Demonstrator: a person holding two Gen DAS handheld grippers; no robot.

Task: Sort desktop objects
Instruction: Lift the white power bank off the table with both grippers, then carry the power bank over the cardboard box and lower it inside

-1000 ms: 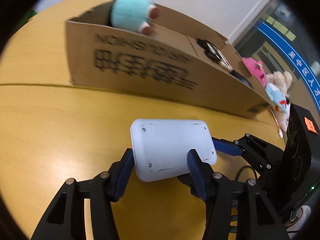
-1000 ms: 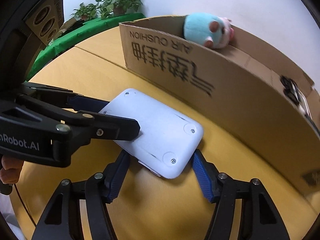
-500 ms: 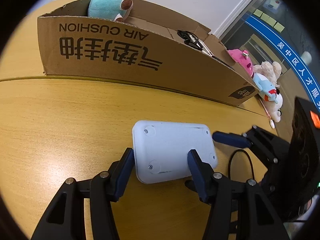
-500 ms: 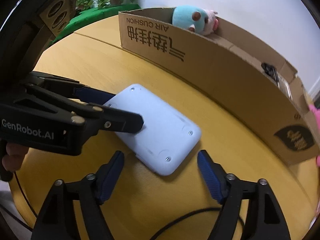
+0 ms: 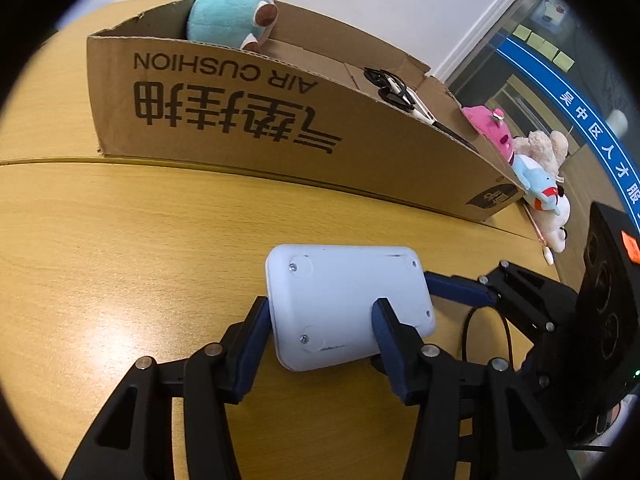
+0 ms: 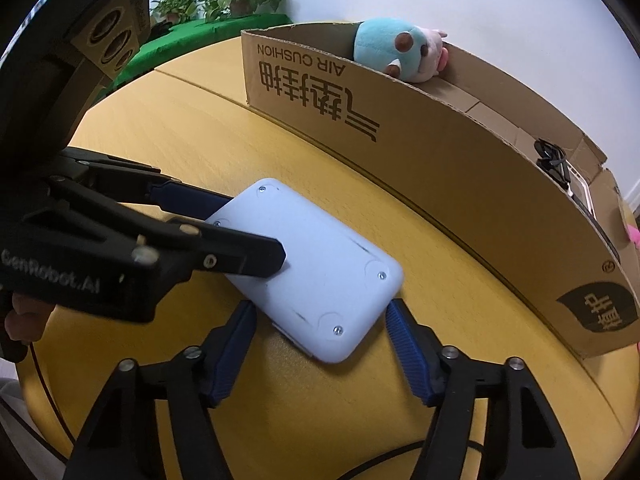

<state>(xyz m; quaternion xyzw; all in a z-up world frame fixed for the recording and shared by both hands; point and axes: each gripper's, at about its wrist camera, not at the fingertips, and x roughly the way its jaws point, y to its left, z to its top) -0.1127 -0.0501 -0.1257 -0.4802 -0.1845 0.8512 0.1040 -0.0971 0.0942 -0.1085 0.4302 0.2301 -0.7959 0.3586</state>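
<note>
Your left gripper (image 5: 320,320) pinches the white device (image 5: 348,304), tilted off the table (image 5: 120,240). Right gripper (image 6: 320,332) just closed further round its other end; contact unclear. Cardboard box (image 6: 460,140) behind holds a teal plush (image 6: 396,48).

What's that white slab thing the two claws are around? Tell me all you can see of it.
The white device is a flat, rounded rectangle of matte plastic, its visible face showing small screws and round pads near the corners. It sits tilted over the yellow table, in front of the cardboard box. The left gripper clamps one end. The right gripper straddles the opposite end; contact there is unclear.
</note>
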